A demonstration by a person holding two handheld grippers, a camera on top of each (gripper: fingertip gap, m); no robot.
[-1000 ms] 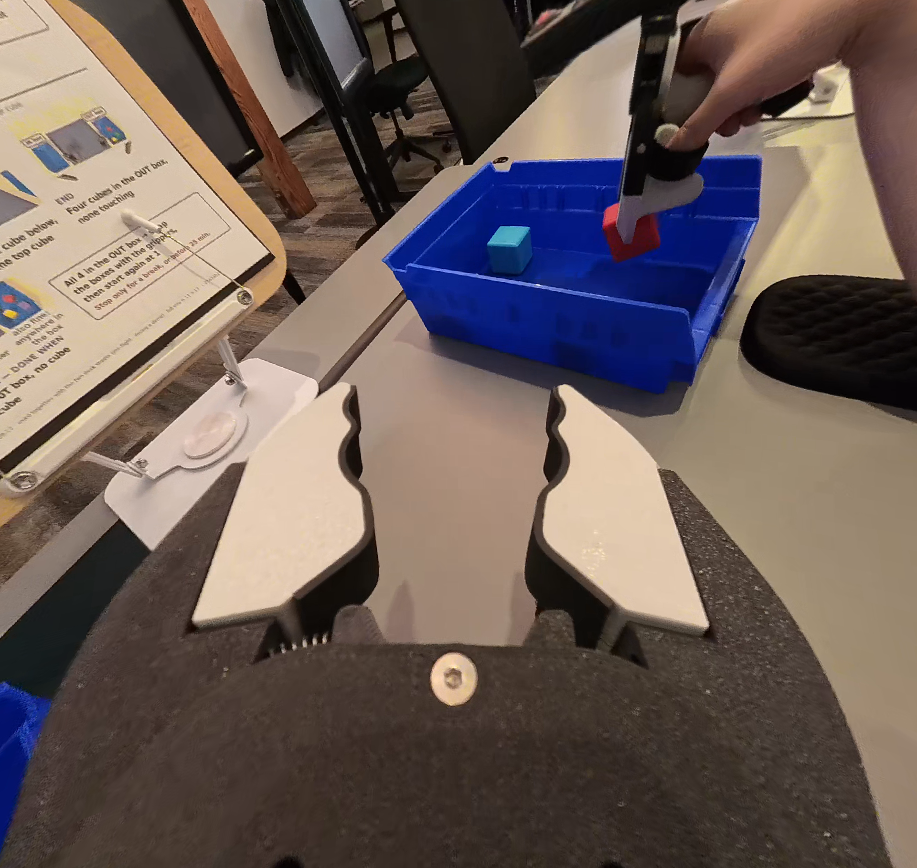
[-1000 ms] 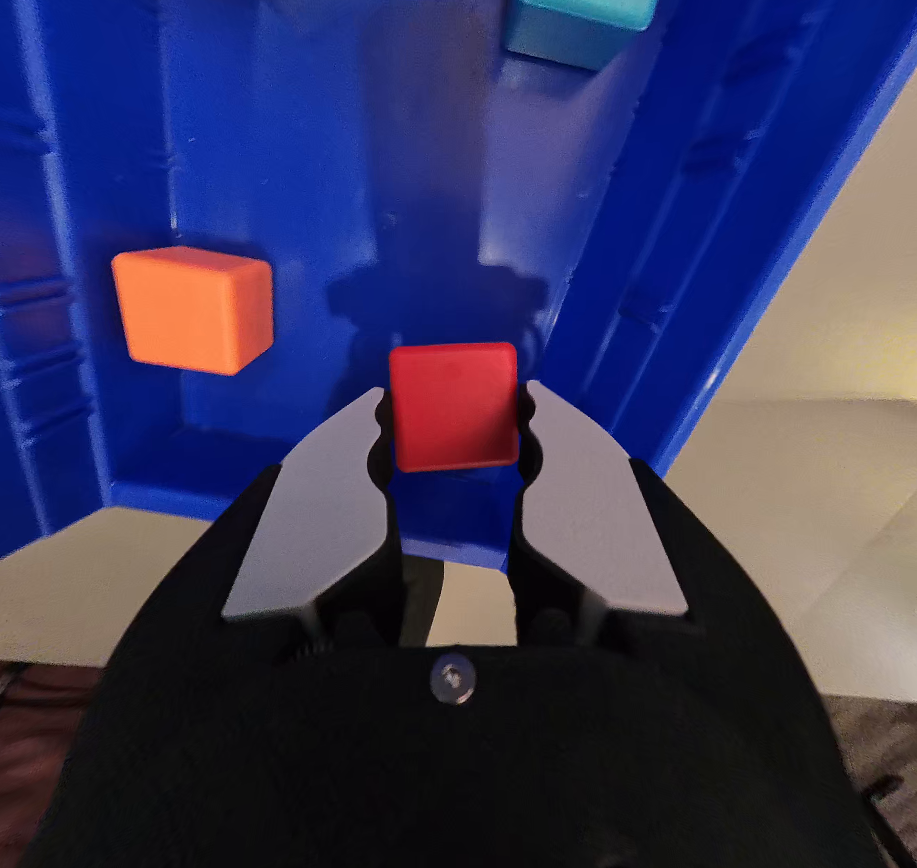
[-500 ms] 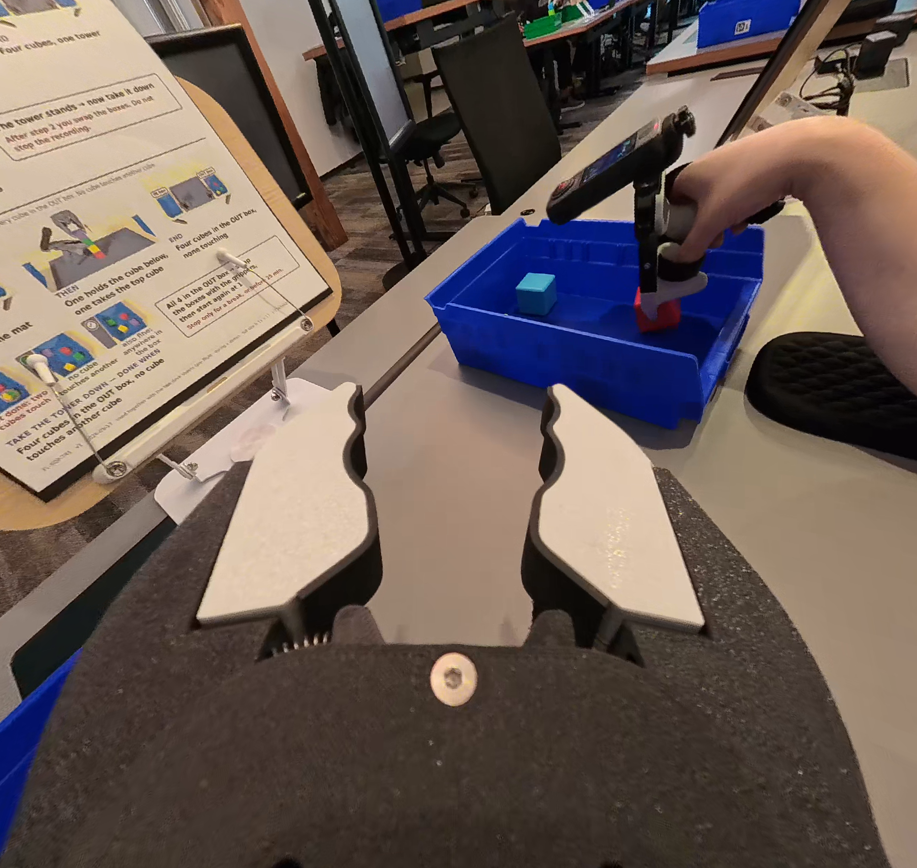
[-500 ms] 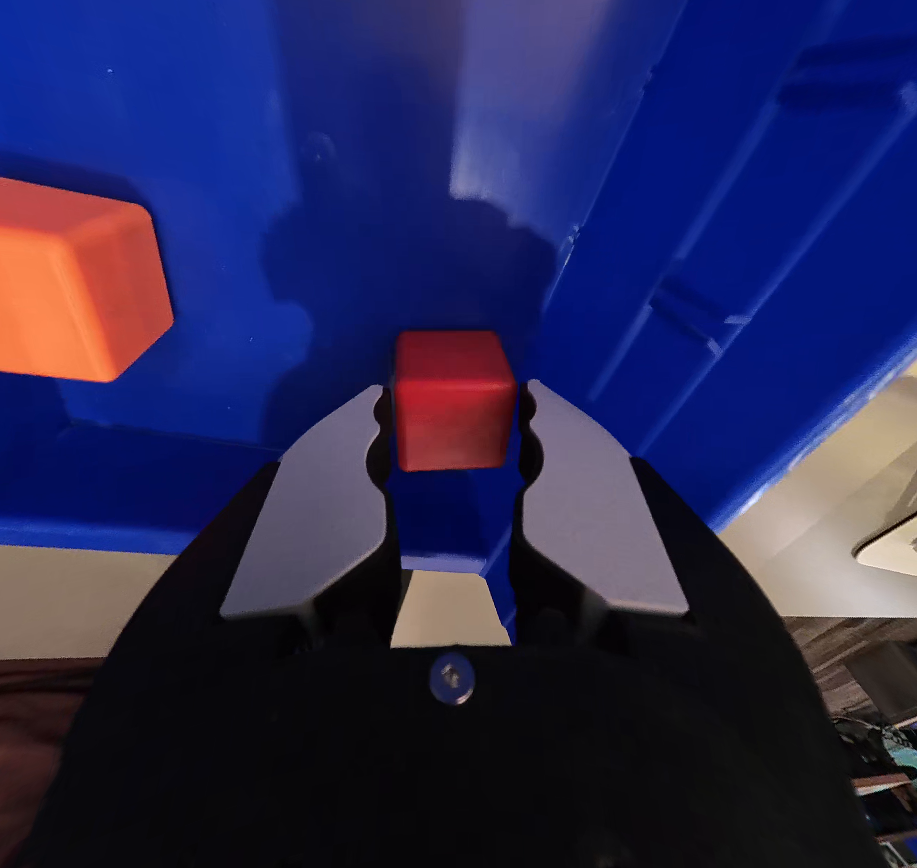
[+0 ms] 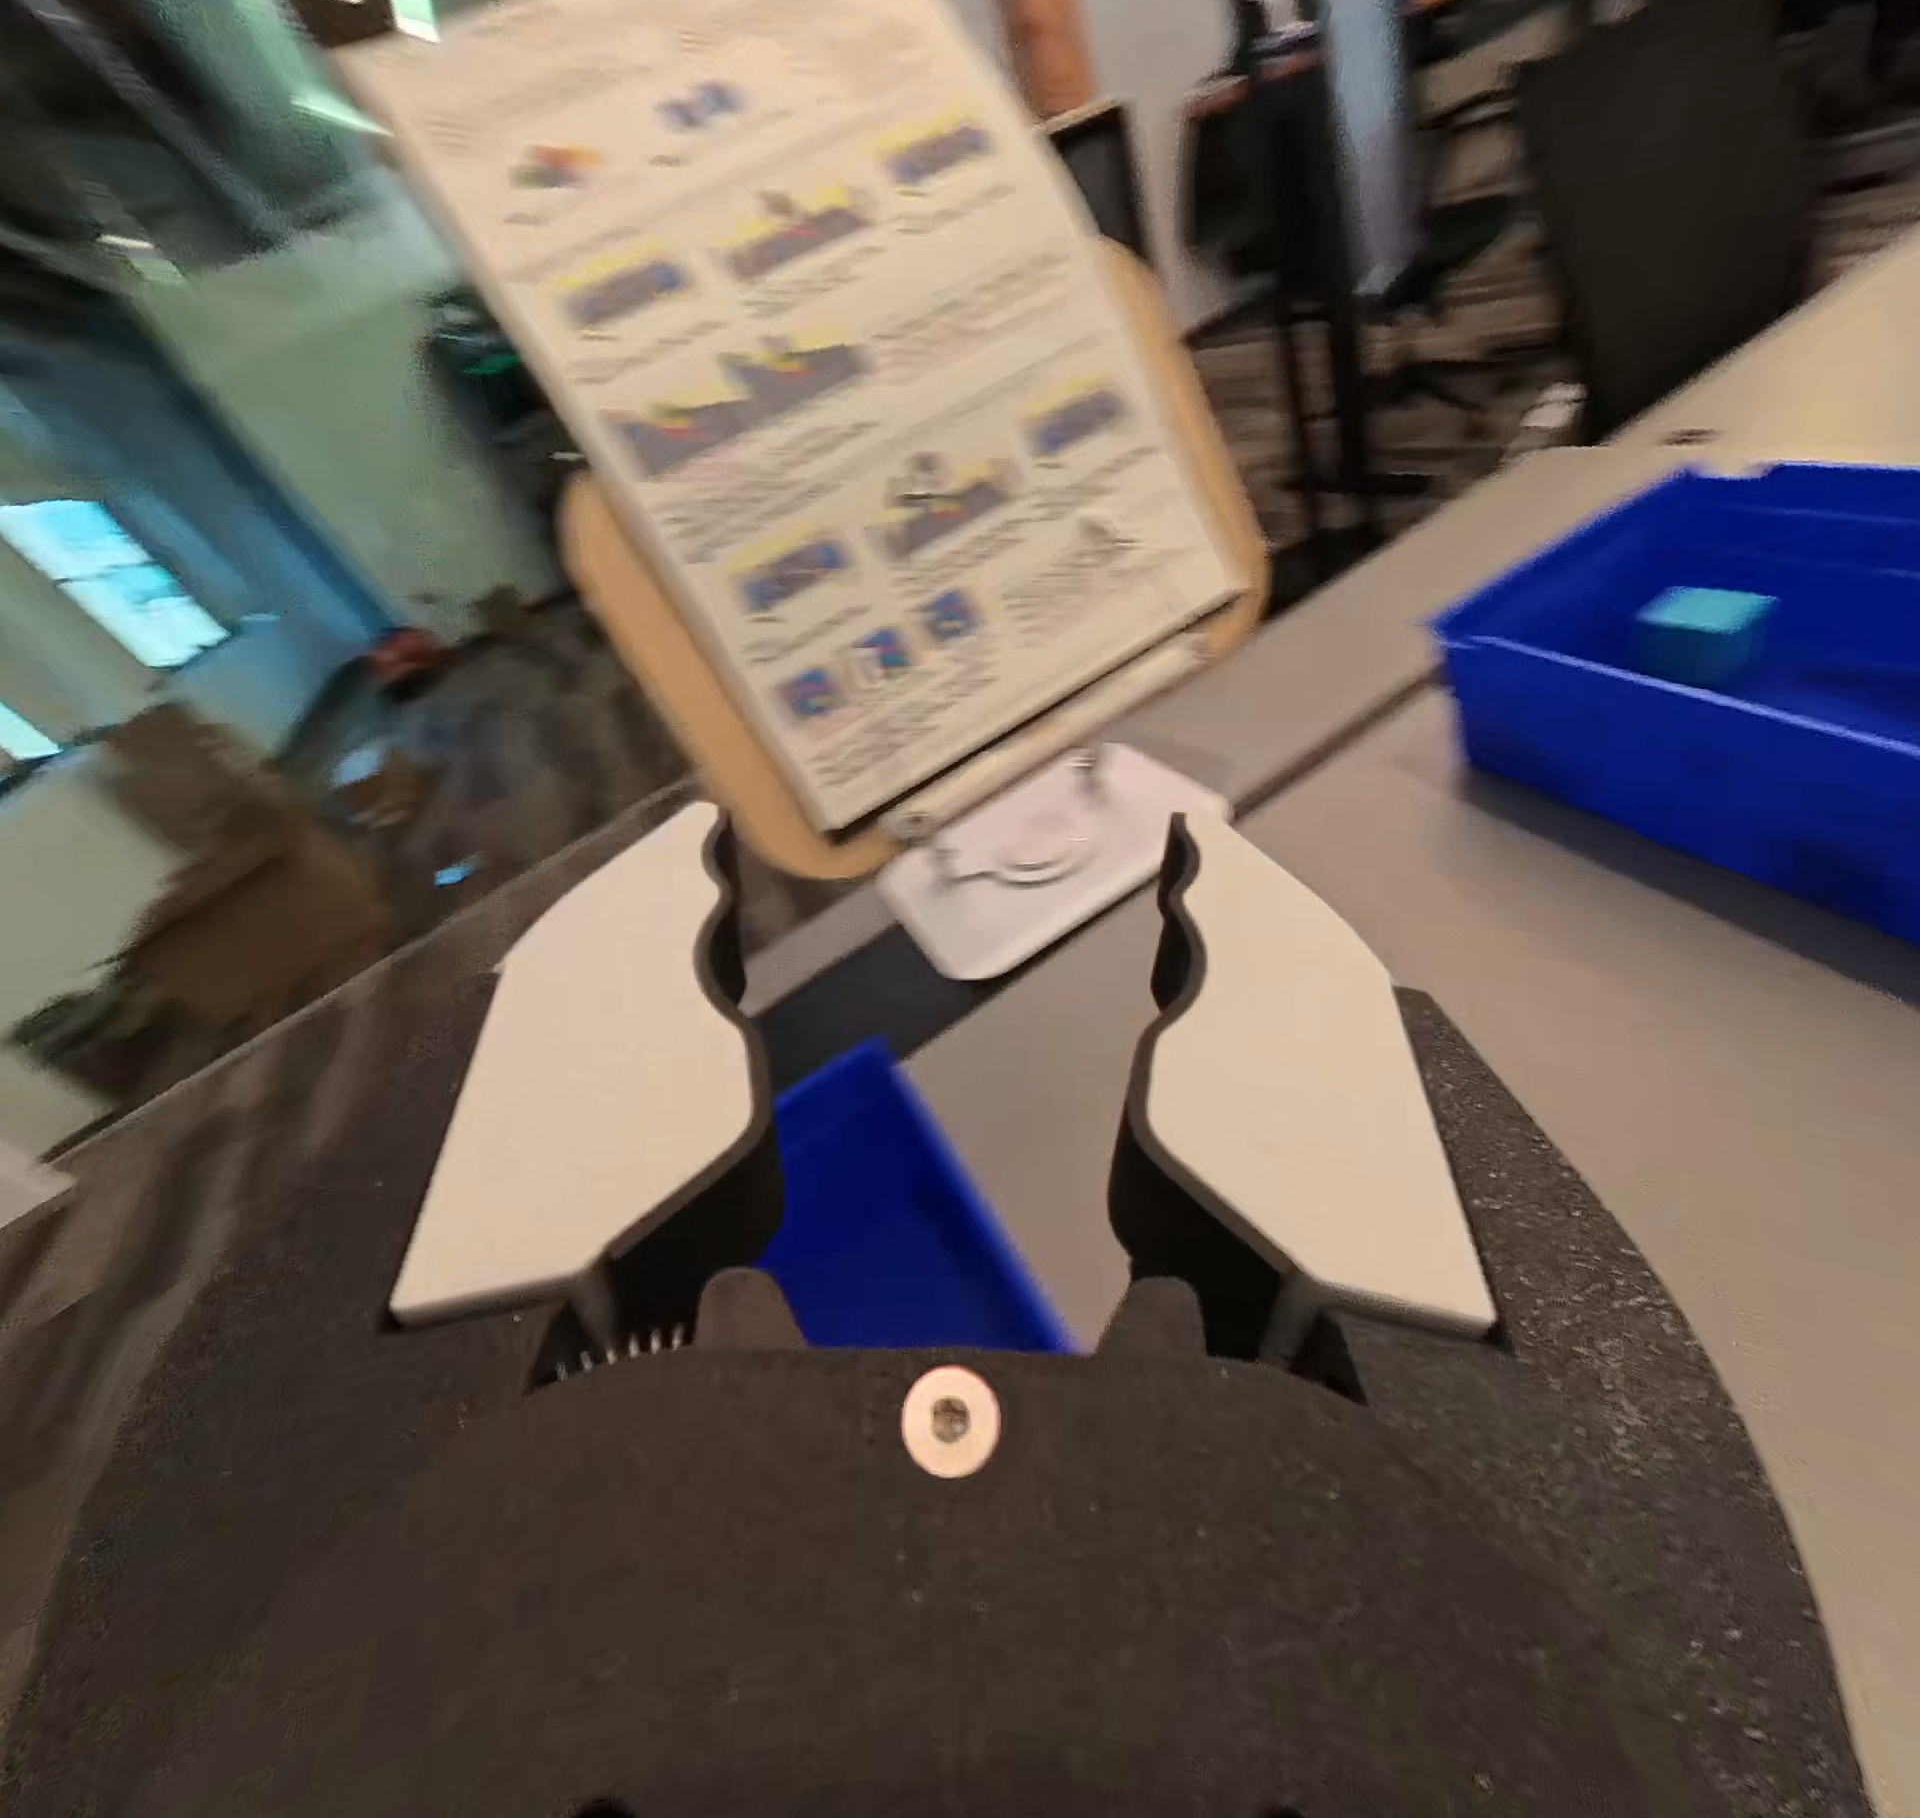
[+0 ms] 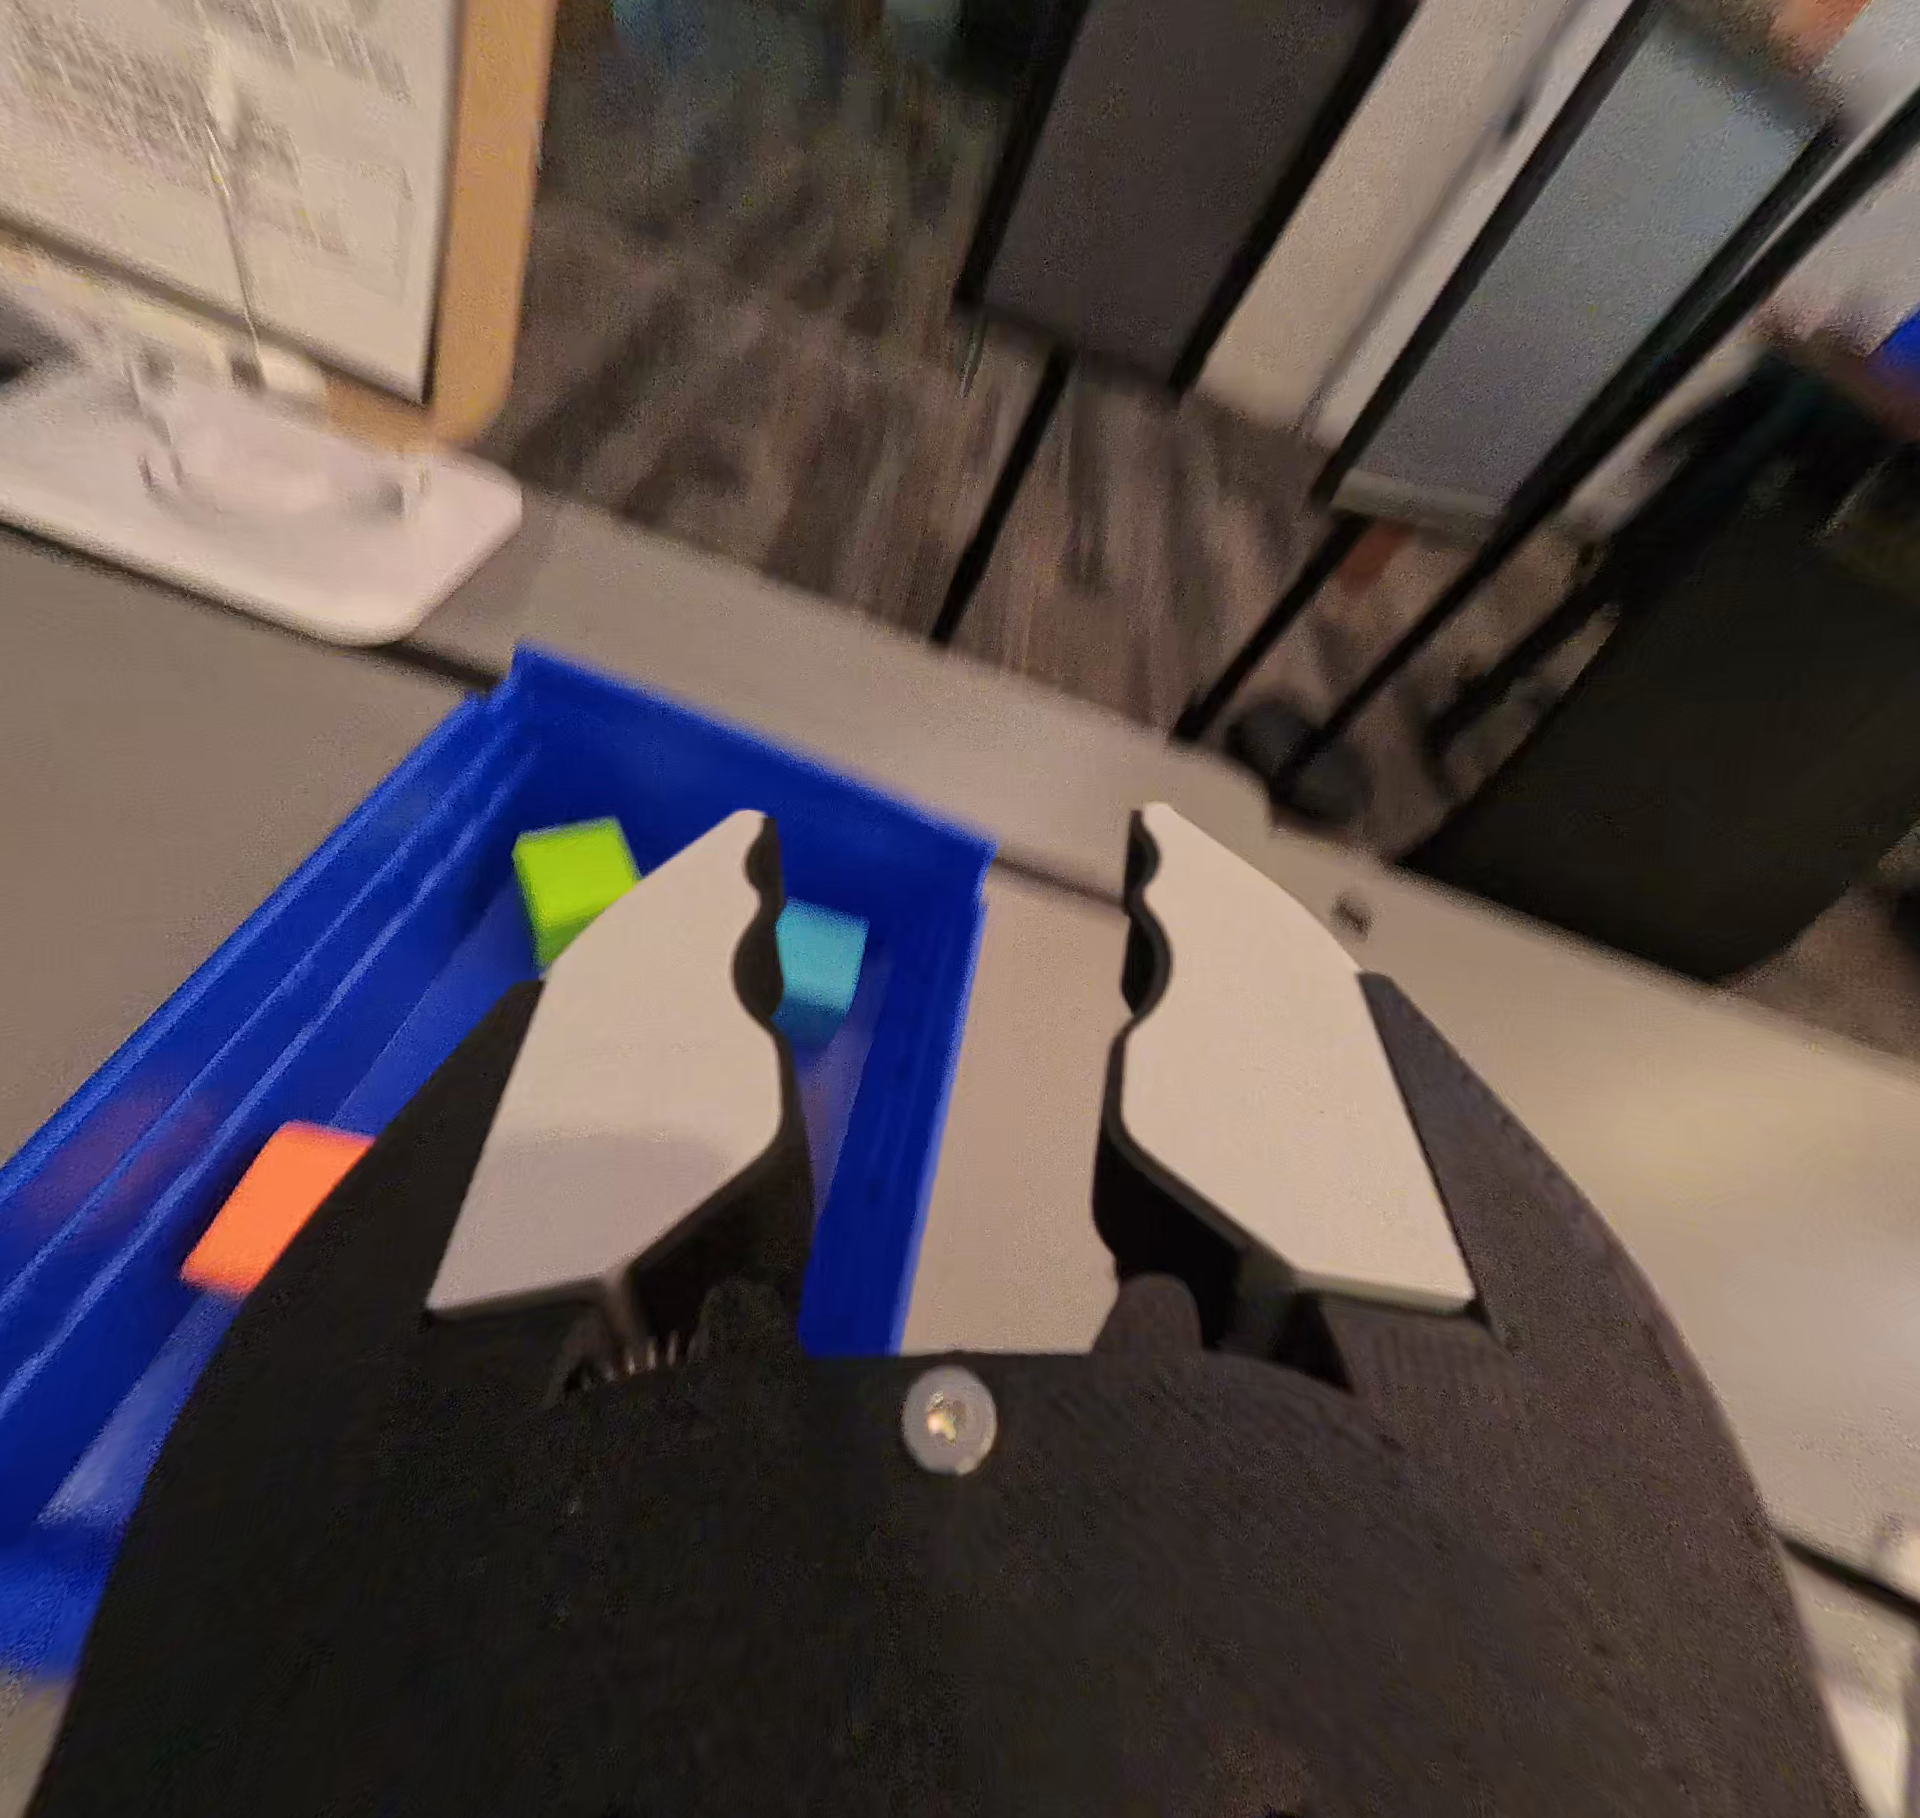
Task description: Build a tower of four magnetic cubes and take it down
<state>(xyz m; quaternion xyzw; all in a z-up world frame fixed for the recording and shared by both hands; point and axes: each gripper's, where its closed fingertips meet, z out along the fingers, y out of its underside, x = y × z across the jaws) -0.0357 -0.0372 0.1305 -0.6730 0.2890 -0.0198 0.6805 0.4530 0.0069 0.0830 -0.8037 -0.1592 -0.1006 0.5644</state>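
Both grippers empty, cubes loose in the blue bin.

R gripper spread wide, nothing in it, above the bin's 3 o'clock wall; L gripper likewise gaping, aimed at the instruction board. In bin: green cube at 11 o'clock, teal cube just right of it, apart; orange cube at 8 o'clock; red one not visible. Cubes look small, rigid, light, prob. smooth plastic. Pinch two opposite flat faces, centred. Magnets may snap neighbours together, so keep clear.
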